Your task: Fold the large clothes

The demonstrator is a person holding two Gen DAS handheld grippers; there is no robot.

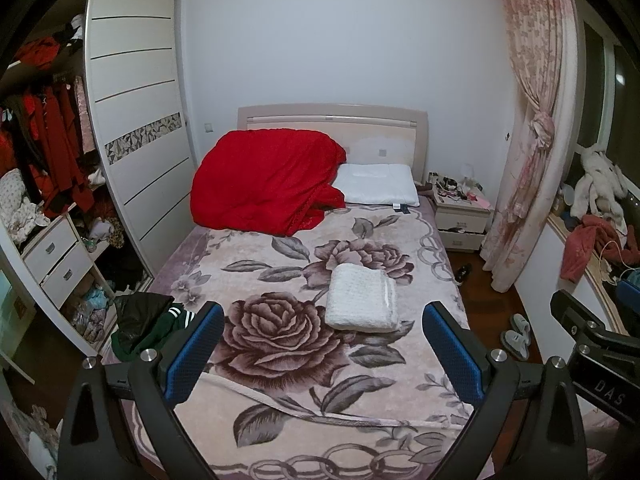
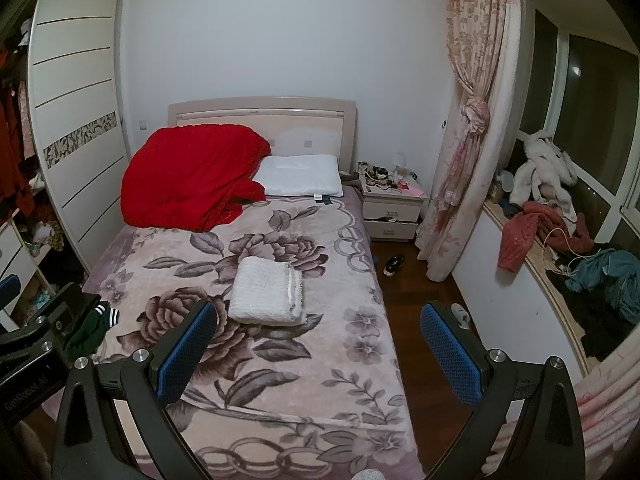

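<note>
1. Your left gripper [image 1: 324, 344] and right gripper [image 2: 318, 346] both hang spread wide and hold nothing, low in their frames above the foot of the bed.
2. The dark green and black garment [image 1: 142, 320] lies crumpled at the lower left of the left wrist frame, on the bed's left edge and nearer your left gripper; I judge it the next piece to fold.
3. A folded white garment [image 2: 268, 296] sits mid-frame on the floral blanket [image 2: 320, 380], its long axis running up the bed.
4. Beyond, at the headboard, lie a red quilt [image 1: 266, 178] and a pillow [image 1: 376, 184].

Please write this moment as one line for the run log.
left gripper: open, holds nothing | right gripper: open, holds nothing | white blanket: folded, on bed | dark green garment: unfolded, at bed's left edge
</note>
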